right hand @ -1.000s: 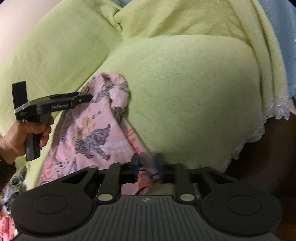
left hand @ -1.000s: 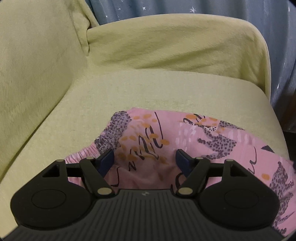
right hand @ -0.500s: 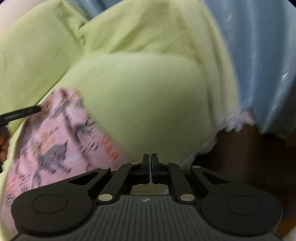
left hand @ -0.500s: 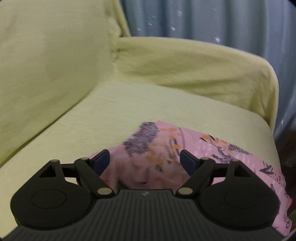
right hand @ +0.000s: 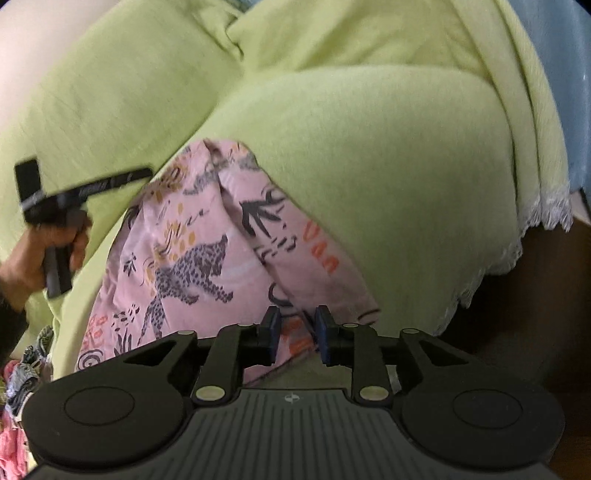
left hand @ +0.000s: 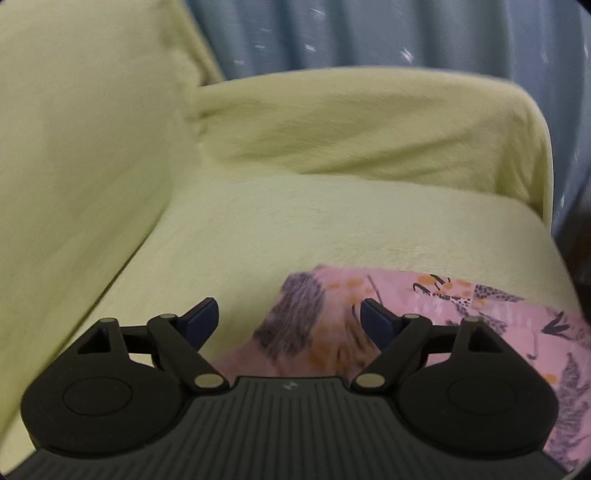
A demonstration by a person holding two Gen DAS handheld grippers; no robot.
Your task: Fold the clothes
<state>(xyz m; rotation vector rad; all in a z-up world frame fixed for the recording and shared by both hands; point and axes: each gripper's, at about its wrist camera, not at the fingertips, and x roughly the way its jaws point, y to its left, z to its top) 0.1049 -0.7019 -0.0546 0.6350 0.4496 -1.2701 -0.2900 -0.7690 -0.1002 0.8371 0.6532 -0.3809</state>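
A pink garment [right hand: 192, 258] printed with leopards lies on the yellow-green sofa seat [right hand: 388, 166], near its front edge. My right gripper [right hand: 297, 328] hovers at the garment's near hem. Its jaws are opening, the pink cloth shows in the gap and the pads are not pressing it. In the left wrist view the garment [left hand: 461, 306] spreads to the lower right. My left gripper [left hand: 288, 310] stands open above its corner, gripping nothing. The right wrist view shows the left gripper [right hand: 85, 192] held by a hand [right hand: 29, 258] just left of the garment.
The sofa's backrest [left hand: 74, 147] rises on the left and its armrest [left hand: 351, 122] closes the far side. A blue curtain [left hand: 369, 33] hangs behind. The cover's lace edge [right hand: 517, 251] drops off at the right. More clothes [right hand: 14, 369] lie bunched at the lower left.
My right gripper, shut on the garment's hem a second ago, has opened over it. My left gripper has pulled back and up off the garment, which now lies on the seat.
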